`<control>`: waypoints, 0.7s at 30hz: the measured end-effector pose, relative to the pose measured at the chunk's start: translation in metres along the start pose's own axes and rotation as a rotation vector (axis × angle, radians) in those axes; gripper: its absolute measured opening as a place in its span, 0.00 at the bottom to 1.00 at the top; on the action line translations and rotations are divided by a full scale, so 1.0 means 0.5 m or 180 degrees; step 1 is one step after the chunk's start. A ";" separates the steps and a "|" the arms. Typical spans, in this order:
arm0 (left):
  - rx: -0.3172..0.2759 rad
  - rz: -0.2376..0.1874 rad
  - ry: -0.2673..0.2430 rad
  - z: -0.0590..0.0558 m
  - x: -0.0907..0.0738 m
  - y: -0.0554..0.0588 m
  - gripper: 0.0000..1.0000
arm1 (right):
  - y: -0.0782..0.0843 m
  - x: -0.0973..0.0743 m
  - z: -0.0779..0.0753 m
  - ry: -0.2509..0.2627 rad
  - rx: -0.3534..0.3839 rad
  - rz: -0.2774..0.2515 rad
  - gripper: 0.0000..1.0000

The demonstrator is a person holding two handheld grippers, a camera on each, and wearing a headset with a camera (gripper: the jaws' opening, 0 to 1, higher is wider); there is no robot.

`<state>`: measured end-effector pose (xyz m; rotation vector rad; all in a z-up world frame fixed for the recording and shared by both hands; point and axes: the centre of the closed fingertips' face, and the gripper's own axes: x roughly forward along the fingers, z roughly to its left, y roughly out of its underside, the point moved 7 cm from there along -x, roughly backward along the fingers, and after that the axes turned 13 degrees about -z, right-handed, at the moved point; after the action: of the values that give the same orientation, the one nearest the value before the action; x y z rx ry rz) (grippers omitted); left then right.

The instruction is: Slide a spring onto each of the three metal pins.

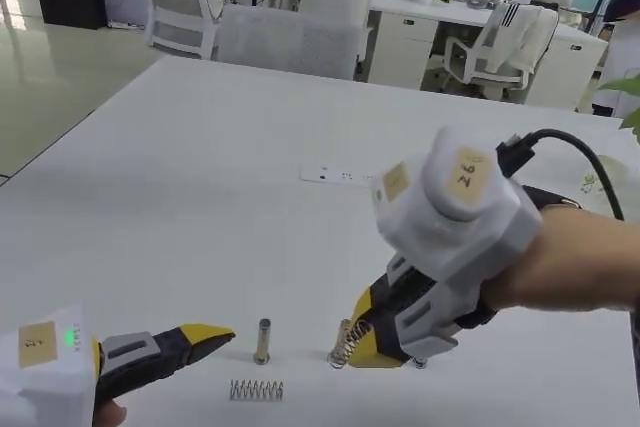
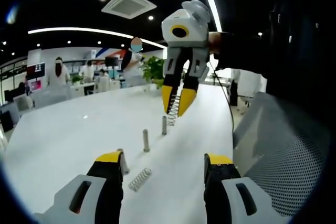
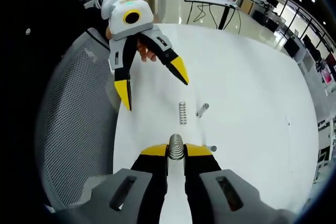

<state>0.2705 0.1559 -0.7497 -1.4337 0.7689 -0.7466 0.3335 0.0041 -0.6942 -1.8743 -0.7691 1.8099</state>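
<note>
Right gripper [image 3: 177,153] clamps 1 spring [image 3: 176,146] above tabletop's [image 1: 200,167] near edge; left gripper [image 2: 164,158], jaws wide apart, holds nothing.

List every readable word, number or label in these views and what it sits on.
"26": handwritten on a yellow sticker atop the right gripper.
Side sticker on the same gripper: too blurred to read.
Pale sticker on the left gripper: marks too blurred to read.
Nothing else is legible.
</note>
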 end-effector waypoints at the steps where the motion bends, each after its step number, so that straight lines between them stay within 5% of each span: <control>1: -0.0002 0.0000 -0.0006 0.000 0.000 0.000 0.58 | 0.002 -0.001 -0.003 0.0018 -0.0002 0.0017 0.08; 21: -0.0027 0.0018 -0.0065 0.001 -0.003 0.006 0.60 | 0.034 0.009 -0.082 0.0301 0.0017 0.0274 0.08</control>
<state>0.2701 0.1578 -0.7527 -1.4443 0.7609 -0.7238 0.3761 -0.0029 -0.7062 -2.0021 -0.6591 1.7576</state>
